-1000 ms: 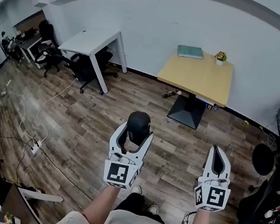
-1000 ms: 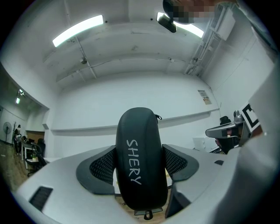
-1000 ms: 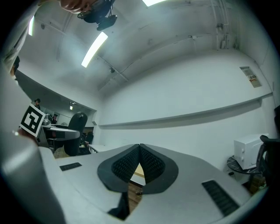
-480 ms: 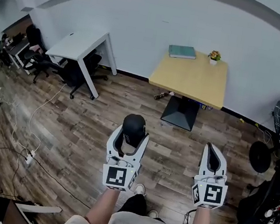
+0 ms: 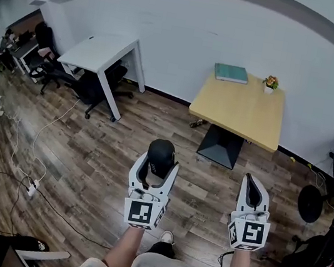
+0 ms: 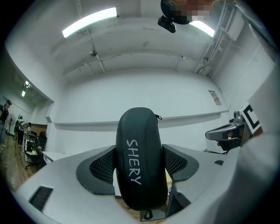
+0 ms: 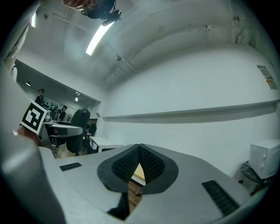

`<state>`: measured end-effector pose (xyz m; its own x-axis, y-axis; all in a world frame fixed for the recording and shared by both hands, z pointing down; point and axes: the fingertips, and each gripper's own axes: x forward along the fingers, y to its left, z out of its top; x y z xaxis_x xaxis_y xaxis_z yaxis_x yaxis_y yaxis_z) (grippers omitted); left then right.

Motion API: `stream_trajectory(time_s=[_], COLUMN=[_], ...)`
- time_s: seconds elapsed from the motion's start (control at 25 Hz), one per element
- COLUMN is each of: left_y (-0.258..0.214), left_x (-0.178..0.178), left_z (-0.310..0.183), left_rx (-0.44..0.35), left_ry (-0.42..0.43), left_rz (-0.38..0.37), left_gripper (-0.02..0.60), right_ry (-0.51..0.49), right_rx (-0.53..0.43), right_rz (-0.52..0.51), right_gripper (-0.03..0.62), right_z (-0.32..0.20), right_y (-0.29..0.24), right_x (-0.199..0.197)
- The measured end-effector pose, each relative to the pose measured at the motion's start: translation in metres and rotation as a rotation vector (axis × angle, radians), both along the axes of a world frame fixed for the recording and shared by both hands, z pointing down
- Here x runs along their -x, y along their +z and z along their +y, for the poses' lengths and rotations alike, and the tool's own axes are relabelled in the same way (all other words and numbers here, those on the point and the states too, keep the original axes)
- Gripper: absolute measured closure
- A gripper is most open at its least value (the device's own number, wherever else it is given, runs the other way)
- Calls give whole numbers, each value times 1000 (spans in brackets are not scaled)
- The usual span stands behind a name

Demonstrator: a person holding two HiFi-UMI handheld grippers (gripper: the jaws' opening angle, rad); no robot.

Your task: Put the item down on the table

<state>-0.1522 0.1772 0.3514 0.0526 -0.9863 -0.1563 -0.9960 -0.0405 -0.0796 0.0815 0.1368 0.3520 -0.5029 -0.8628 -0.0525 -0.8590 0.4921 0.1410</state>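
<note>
Clamps the case (image 5: 161,151) upright in the left gripper (image 5: 157,167), with the right gripper (image 5: 253,185) closed on nothing. Has edged slightly nearer the table (image 5: 240,110) than a moment ago, yet remains well apart from it. Probably calls for more approach before lowering the case onto the bare top ahead-right.

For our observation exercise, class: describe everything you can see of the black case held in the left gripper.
The black case is oblong, rounded and matte, seemingly hard-shelled, with white lettering SHERY along its face and a small zipper pull at its top end. It stands upright, clamped between the left gripper's textured pads, which press both sides. It hangs above the wooden floor, touching nothing else.
</note>
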Motion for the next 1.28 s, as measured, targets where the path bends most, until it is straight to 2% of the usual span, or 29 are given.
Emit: stream_trajectory(time_s=[0.44, 0.76, 1.04, 1.28], left_y=[3, 8, 14, 13], left_x=[90, 127, 123, 107], left_z=[-60, -87, -132, -203], left_rx=[-1, 12, 22, 10], left_ry=[-27, -22, -18, -23], left_rz=[45, 36, 25, 16], left_gripper=[258, 258, 258, 258], right_ry=[-13, -9, -8, -1], right_rx=[-4, 3, 11, 11], right_rz=[29, 11, -3, -23], right_gripper=[580, 580, 580, 580], right_z=[-65, -96, -141, -218], right_y=[-7, -2, 9, 14], right_x=[86, 123, 121, 100])
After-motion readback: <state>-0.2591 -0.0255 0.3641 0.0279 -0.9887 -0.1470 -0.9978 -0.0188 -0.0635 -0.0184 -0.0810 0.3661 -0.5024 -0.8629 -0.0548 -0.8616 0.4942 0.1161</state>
